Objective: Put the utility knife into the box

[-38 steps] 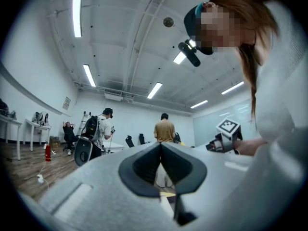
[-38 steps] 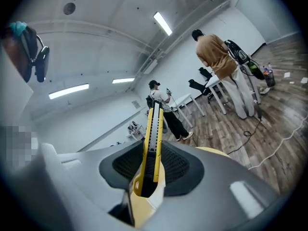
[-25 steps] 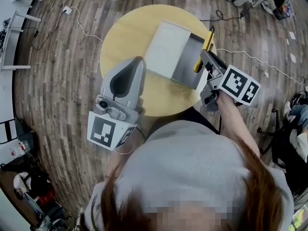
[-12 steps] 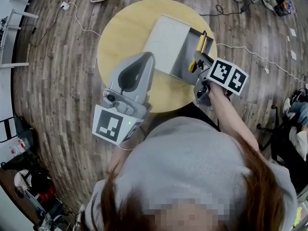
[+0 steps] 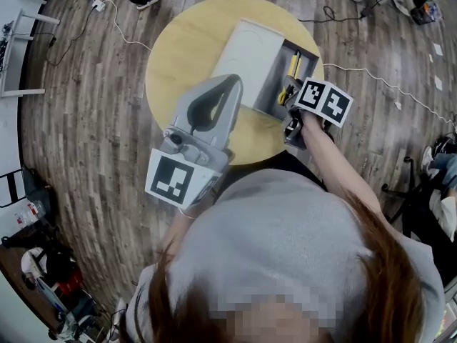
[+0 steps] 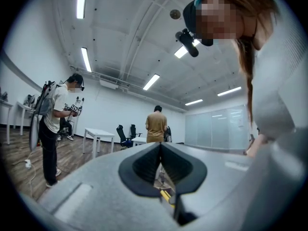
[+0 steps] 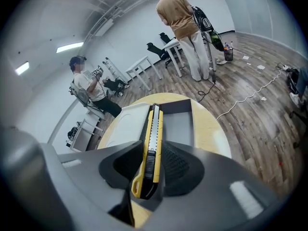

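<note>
wear: plain grey top [image 5: 285,241] | left gripper [image 6: 160,148], right gripper [image 7: 152,150]: grey shells (rounded) | marker cubes [image 5: 177,182]: black-white squares

Head view: steeply down over the round table [image 5: 178,56] | left gripper view: tilted upward, toward ceiling [image 6: 120,32] | right gripper view: close above the box [image 7: 179,124] (shared with head view).

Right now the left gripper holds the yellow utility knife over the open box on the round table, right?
No: the right gripper holds the utility knife, as the right gripper view shows; the left gripper is shut, empty. It is over the open box on the round table.
</note>
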Motion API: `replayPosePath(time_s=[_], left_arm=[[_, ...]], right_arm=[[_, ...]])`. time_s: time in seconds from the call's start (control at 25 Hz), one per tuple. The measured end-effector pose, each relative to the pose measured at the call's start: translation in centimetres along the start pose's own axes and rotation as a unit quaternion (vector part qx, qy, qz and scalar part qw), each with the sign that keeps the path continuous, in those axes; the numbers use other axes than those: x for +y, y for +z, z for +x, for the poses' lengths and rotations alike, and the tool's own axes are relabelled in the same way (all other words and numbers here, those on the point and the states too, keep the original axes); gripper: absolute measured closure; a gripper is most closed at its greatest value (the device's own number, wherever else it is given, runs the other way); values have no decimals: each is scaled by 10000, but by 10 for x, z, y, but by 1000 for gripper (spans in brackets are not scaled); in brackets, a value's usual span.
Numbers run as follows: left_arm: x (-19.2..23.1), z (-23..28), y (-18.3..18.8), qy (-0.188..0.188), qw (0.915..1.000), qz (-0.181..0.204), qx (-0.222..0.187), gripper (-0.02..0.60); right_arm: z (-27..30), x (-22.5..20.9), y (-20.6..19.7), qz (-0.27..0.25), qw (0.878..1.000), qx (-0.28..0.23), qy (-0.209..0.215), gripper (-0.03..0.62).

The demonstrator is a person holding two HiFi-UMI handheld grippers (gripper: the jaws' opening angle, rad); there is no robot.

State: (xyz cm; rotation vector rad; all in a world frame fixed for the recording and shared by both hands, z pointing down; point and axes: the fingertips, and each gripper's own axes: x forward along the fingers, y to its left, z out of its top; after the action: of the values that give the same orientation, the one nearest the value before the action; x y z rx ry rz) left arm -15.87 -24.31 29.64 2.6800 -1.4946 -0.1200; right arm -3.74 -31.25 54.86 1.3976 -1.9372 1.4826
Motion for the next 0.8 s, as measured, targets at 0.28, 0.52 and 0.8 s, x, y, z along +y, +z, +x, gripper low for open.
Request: replayPosePath(time_s=[0.28,0.52,0.8], left_arm=[[-6,18,-29,-105,9985,-62,531,578],[-9,34,-45,-160,9973,56,721,578],[-12,41,-43,-173,9975,-38,686,578]], right_arm=[[15,-9,-6,-112,9997,110,-204,476],[22,-16,-9,-139,9992,168,-332,479],[30,-21,-15,-26,9987,320,-384,480]])
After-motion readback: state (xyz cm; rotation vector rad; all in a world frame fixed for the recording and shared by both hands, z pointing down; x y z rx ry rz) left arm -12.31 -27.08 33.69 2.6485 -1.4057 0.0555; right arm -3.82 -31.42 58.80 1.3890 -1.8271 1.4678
